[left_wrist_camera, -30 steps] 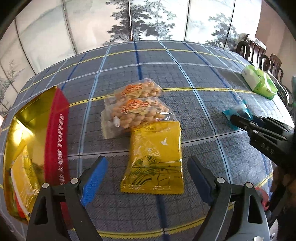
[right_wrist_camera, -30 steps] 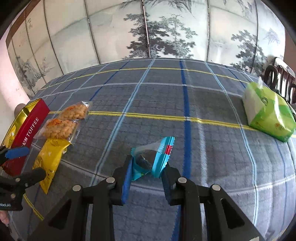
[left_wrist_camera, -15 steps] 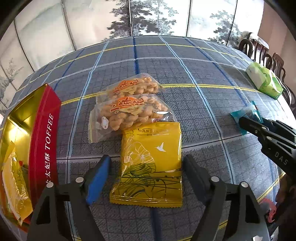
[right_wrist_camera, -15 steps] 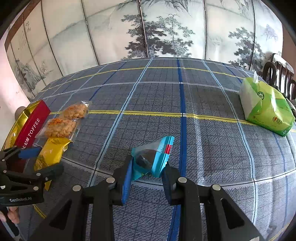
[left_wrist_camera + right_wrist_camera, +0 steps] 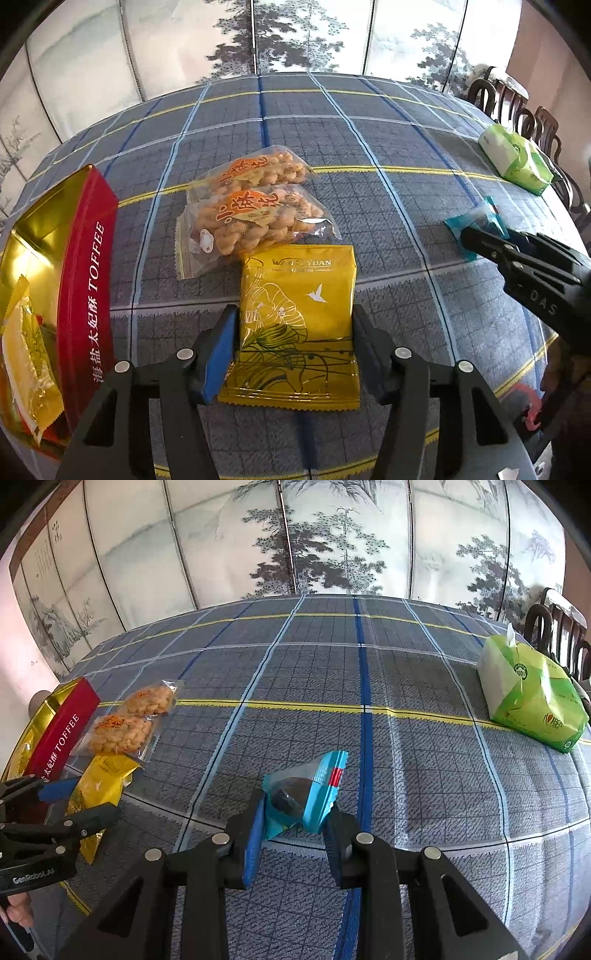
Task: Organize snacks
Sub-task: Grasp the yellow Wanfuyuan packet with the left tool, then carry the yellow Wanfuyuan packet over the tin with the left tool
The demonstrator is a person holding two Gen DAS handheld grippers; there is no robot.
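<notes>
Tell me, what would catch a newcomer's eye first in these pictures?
Probably the yellow snack packet lying on the plaid tablecloth between the left gripper's jaws, which have just been closing around it. To its left stands an open red toffee box; the right gripper pinches a small blue wrapped snack.

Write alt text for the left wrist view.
The left gripper, jaws just closing, straddles a flat yellow foil snack packet on a blue plaid tablecloth. Two clear bags of fried twists lie beyond, an open red toffee tin left.

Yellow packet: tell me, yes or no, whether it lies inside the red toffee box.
No. The yellow packet lies flat on the tablecloth, beside the red toffee box and outside it, between the fingers of the left tool.
</notes>
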